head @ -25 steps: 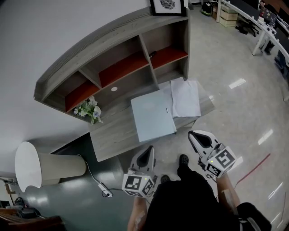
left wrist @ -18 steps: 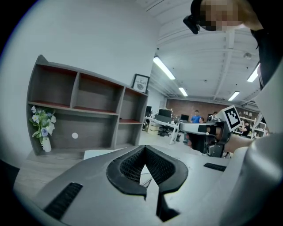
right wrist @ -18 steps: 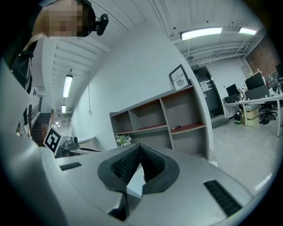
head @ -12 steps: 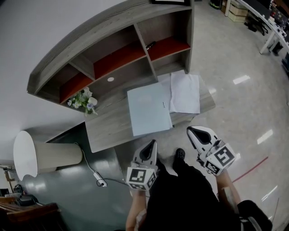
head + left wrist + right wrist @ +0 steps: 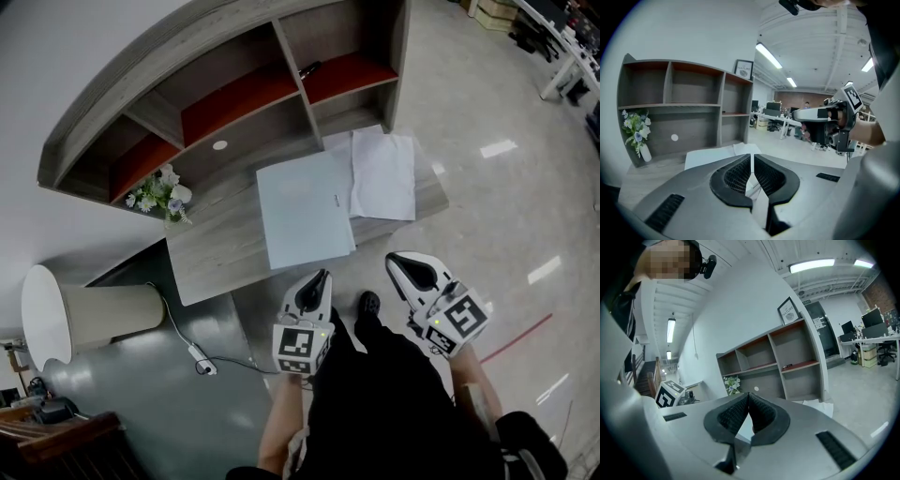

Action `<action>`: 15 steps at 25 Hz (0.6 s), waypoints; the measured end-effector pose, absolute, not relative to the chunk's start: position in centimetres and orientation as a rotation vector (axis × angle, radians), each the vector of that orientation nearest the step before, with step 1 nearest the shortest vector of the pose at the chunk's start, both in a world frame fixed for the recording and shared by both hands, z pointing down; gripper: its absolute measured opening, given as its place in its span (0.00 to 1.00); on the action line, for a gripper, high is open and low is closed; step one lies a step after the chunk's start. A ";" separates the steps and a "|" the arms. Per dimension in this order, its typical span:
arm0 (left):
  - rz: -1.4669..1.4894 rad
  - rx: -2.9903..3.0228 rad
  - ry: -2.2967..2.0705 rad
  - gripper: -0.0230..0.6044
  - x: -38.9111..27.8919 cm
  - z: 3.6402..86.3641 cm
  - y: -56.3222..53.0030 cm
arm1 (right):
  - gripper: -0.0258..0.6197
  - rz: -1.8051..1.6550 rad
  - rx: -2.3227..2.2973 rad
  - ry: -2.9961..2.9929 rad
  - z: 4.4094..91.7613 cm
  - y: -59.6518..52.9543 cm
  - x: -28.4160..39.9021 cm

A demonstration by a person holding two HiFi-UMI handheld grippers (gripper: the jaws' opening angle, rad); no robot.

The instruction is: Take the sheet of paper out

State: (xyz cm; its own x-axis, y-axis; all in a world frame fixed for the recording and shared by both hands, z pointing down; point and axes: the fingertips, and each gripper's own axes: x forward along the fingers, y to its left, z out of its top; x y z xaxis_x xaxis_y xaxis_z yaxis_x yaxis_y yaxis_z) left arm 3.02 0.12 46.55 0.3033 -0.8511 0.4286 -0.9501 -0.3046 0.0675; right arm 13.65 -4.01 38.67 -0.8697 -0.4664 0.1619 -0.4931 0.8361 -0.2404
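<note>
Nearing folder (image 5: 302, 208): left hand-held gripper (image 5: 322, 276) has advanced | right hand-held gripper (image 5: 394, 260) alongside; both pinched shut, empty | sheet of paper (image 5: 382, 173) beside folder, untouched

The shelf unit (image 5: 234, 94) is cut off by the head view's top edge. A small dark object (image 5: 310, 67) on its upper-right red shelf is too small to tell. The pale folder (image 5: 302, 208) covers the left edge of the sheet of paper (image 5: 384, 173). In the left gripper view, the left hand-held gripper (image 5: 752, 159) hides the near part of the worktop (image 5: 656, 169) across the lower frame.
</note>
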 end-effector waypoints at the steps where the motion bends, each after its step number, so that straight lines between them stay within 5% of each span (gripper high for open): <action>1: 0.462 2.271 -1.623 0.06 3.0 46.9 -0.2 | 0.06 0.420 0.763 -2.911 38.9 -4.1 13.5; 15: 0.836 2.381 -1.468 0.18 3.4 54.7 -3.1 | 0.06 0.449 0.825 -2.823 41.0 -4.7 12.9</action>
State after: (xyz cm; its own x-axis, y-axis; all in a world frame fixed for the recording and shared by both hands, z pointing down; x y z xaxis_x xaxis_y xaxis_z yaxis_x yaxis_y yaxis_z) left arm 3.36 -3.09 54.68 0.3382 -0.7472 0.5721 -0.8734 -0.4755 -0.1047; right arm 12.93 -4.73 41.02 -0.8334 -0.4979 0.2398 -0.5477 0.8020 -0.2383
